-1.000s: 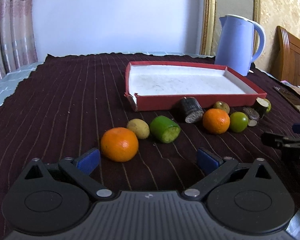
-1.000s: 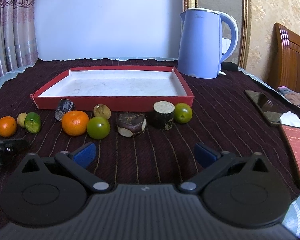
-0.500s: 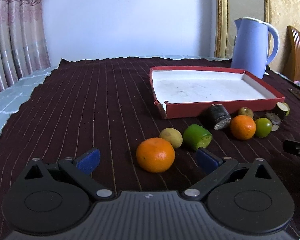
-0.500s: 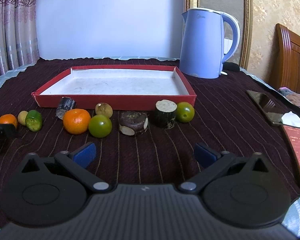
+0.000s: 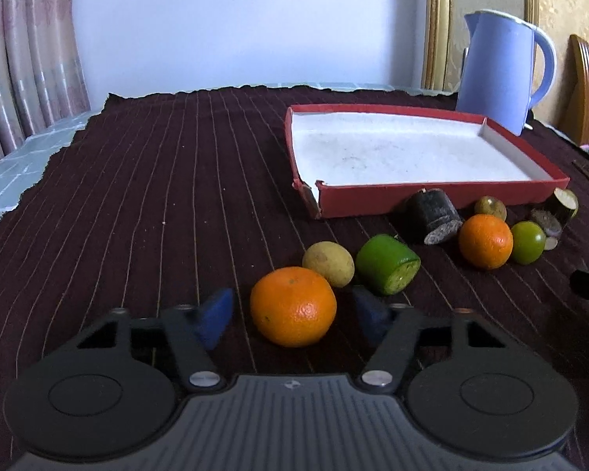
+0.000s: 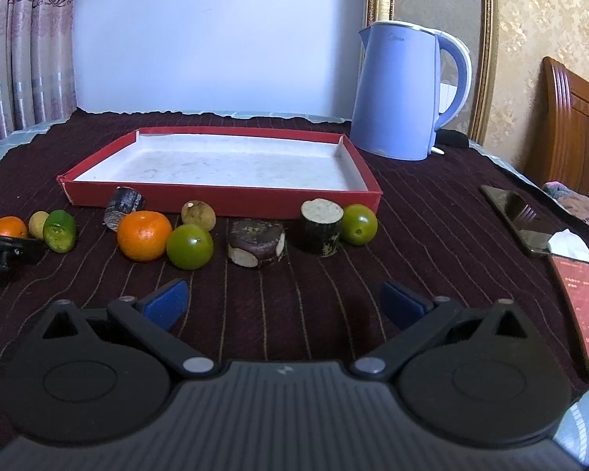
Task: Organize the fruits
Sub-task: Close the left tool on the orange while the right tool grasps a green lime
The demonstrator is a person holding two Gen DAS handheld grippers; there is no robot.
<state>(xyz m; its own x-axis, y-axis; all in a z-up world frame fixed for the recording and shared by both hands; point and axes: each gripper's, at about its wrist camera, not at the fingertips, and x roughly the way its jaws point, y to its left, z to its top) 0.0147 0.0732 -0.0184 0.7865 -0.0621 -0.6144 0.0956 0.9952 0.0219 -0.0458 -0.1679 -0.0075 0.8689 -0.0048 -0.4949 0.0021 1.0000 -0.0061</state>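
Striped maroon cloth (image 6: 412,235) on table: red tray (image 6: 224,200), kettle (image 6: 396,94), fruits, phones (image 6: 581,306).

Two oranges (image 6: 144,235) (image 6: 8,227), two green round fruits (image 6: 189,246) (image 6: 358,223), three dark cut chunks (image 6: 256,242) (image 6: 321,226) (image 6: 124,202), one tray (image 6: 224,199), one kettle (image 6: 400,90), two phones (image 6: 518,219) (image 6: 581,306).

The left gripper (image 5: 293,310) sits in the lower middle of its own frame, pointing downward at a slant; its jaws have just been closing around an orange (image 5: 293,306), with a small gap visible on each side. The right gripper (image 6: 282,299), low in its frame, has its jaws wide apart with nothing between them.
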